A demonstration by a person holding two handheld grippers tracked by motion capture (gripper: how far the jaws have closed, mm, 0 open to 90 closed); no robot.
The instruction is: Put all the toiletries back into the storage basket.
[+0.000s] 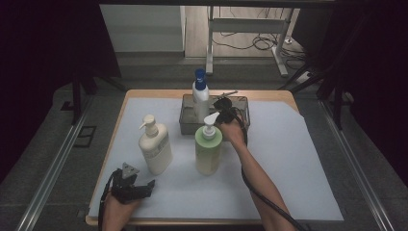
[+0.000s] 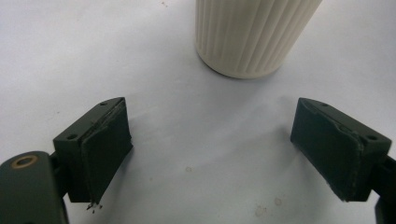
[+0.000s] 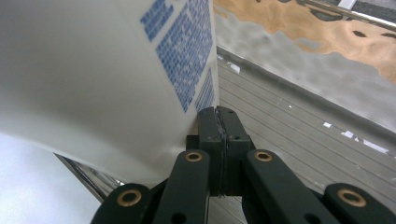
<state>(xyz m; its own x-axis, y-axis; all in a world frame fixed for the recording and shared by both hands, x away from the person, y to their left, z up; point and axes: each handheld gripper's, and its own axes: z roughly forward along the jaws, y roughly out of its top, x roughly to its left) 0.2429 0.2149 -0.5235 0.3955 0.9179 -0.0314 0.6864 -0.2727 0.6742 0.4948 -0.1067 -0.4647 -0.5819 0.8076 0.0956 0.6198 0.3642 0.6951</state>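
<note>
The left gripper (image 1: 144, 186) rests low near the desk's front-left corner, its jaws spread wide with nothing between them, held by the person's left hand (image 1: 115, 209). In the left gripper view its jaws stand well apart over the white sheet (image 2: 187, 140), with the ribbed base of the cream bottle (image 2: 252, 35) just ahead of them. That cream bottle (image 1: 155, 146) is a squat pump bottle standing upright left of the desk's middle. Beside it to the right stands a green bottle (image 1: 208, 149) with a white pump, also upright. Behind these, near the desk's back edge, a grey metal basket (image 1: 187, 118) holds a tall white bottle (image 1: 200, 96) with a blue cap, standing upright at the basket's left side. The right forearm (image 1: 255, 178) stretches from the front edge toward the basket, and the right gripper (image 1: 222, 107) sits over it. In the right gripper view its jaws are pressed together, empty, right against the white bottle's (image 3: 93, 70) printed side.
</note>
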